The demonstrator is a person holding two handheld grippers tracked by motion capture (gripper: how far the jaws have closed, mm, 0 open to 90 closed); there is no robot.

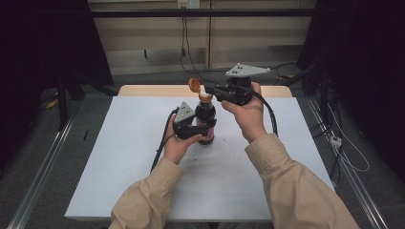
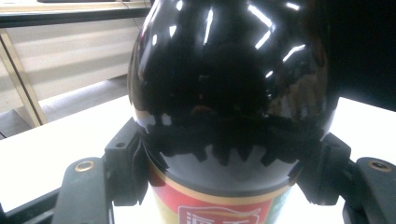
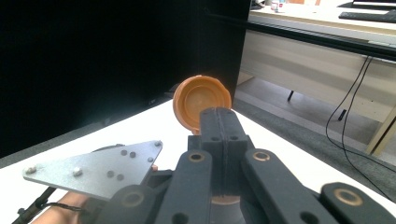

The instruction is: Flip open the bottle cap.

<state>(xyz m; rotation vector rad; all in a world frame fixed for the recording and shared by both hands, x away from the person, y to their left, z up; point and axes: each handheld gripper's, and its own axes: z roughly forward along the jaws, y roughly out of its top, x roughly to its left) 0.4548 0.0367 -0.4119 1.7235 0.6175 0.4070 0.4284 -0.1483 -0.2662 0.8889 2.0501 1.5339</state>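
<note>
High view: bottle stands upright near the middle of the table. Left gripper clamps the bottle's lower body from its left side. Right gripper sits at the bottle's top, coming in from its right; orange flip cap is open, tilted up just left of the neck.

Left gripper view: jaws pressed against both sides of the dark bottle, just above its red label. Bottle upright on the table.

Right gripper view: right gripper has its jaws together, no gap visible, tips just below the open cap. Can't tell if they pinch anything. Left gripper's grey plate lies lower left of the cap.
</note>
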